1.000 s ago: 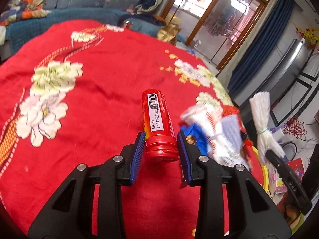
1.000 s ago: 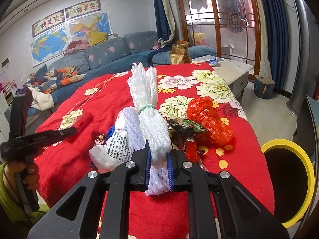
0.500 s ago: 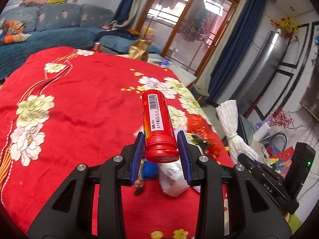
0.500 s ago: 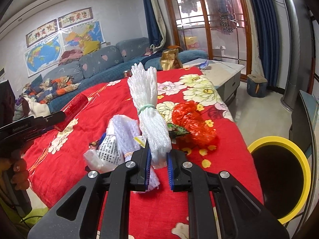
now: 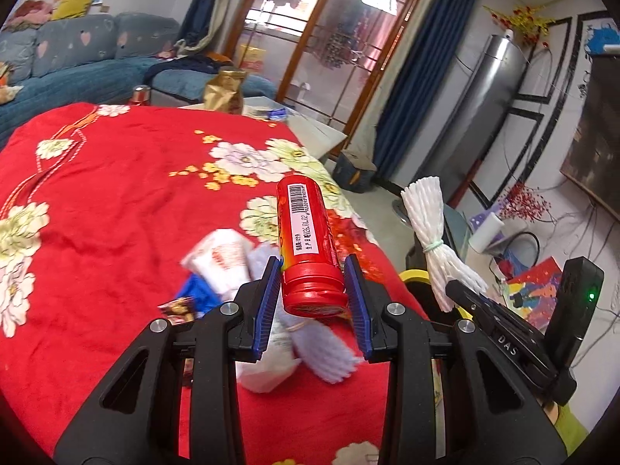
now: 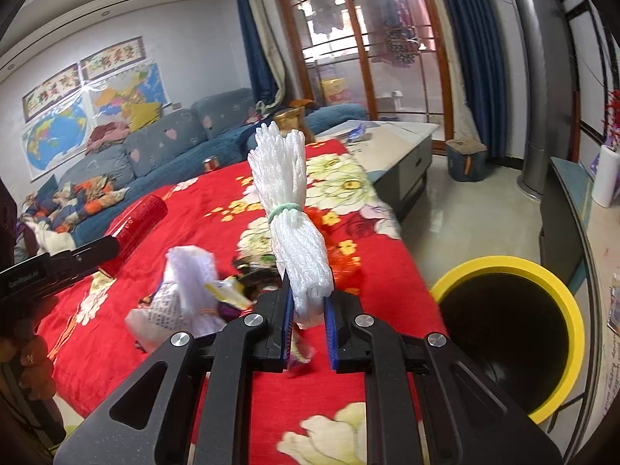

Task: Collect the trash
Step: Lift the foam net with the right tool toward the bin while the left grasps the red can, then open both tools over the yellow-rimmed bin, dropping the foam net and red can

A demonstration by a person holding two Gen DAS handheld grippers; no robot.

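In the left wrist view, the left gripper (image 5: pixel 312 296) clamps its jaws on a red canister (image 5: pixel 306 244), lifted above the red floral cloth (image 5: pixel 116 193). In the right wrist view, the right gripper (image 6: pixel 307 323) pinches a white foam-net bundle (image 6: pixel 290 209) over the cloth, near the yellow-rimmed bin (image 6: pixel 542 275).

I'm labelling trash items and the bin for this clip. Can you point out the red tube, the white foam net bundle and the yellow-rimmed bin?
red tube (image 5: pixel 306 240): left wrist view, on its white barcode label.
white foam net bundle (image 6: pixel 290 209): right wrist view, on its green band.
yellow-rimmed bin (image 6: pixel 573 310): right wrist view, on its yellow rim.
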